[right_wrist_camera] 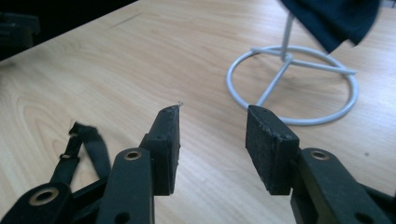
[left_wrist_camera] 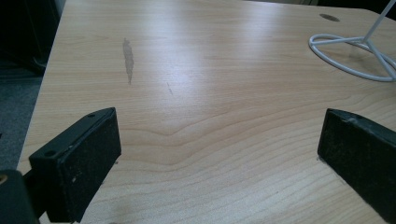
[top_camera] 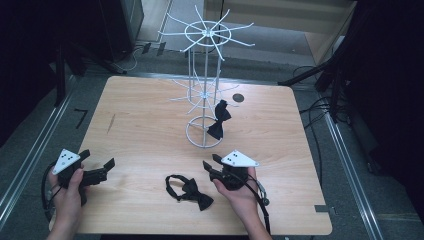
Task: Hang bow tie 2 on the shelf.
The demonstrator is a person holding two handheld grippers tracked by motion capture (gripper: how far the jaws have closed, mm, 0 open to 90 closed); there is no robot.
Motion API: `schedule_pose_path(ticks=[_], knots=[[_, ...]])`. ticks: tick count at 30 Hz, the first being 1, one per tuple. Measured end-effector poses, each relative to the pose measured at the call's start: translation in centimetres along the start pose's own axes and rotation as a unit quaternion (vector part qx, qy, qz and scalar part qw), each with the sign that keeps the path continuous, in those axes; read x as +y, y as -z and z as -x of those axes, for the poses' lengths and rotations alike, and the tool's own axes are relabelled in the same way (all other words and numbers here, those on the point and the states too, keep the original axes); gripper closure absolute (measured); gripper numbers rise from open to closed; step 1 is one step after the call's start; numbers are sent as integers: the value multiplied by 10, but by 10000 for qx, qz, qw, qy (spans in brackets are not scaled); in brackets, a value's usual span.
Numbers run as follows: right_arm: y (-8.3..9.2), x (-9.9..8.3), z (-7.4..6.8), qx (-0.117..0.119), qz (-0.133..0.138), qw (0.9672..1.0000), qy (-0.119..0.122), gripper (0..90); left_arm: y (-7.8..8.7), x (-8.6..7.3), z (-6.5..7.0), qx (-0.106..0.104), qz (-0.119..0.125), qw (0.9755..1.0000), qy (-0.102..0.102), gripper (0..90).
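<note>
I saw a black bow tie (top_camera: pixel 190 192) lying flat on the desk (top_camera: pixel 140 130) near the front edge, between my two tools and closer to the right one. The right tool (top_camera: pixel 209 166) sat just beside it, right of the tie and slightly further back, not touching. Its jaws stood partly open with nothing between them. In the right gripper view the tool (right_wrist_camera: pixel 212 126) pointed toward the ring base of the white wire stand (right_wrist_camera: pixel 293 84), and the tie's strap (right_wrist_camera: pixel 79 151) showed low at the left, partly behind the jaw linkage.

The left tool (top_camera: pixel 97 162) was well apart from the tie, near the desk's front left corner. Its jaws were spread wide and empty; in the left gripper view (left_wrist_camera: pixel 217 149) they had bare wood between them.

A second black bow tie (top_camera: pixel 219 120) hung on the stand (top_camera: pixel 205 90), down near the base ring. I couldn't make out which arm held it. In the right gripper view it was cut off by the top edge (right_wrist_camera: pixel 336 18), and in the left gripper view the stand's base (left_wrist_camera: pixel 355 56) was cut off at the right.
</note>
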State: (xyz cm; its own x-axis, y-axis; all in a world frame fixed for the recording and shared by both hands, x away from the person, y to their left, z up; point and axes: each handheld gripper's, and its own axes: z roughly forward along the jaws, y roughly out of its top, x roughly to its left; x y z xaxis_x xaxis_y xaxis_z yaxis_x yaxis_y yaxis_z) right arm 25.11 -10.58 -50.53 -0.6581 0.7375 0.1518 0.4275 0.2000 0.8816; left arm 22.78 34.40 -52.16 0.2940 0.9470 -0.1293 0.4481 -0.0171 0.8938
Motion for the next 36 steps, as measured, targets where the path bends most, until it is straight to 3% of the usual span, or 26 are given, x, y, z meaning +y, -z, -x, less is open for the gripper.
schedule_pose_path(ticks=[14, 36], knots=[[-12, -7, -26, 256, -275, 9990, 260, 566, 0, 0, 0, -13, -1, 10000, 4, 0], [-27, -15, -50, 602, -553, 9950, 576, 535, 0, 0, -1, -11, -13, 10000, 14, 0]])
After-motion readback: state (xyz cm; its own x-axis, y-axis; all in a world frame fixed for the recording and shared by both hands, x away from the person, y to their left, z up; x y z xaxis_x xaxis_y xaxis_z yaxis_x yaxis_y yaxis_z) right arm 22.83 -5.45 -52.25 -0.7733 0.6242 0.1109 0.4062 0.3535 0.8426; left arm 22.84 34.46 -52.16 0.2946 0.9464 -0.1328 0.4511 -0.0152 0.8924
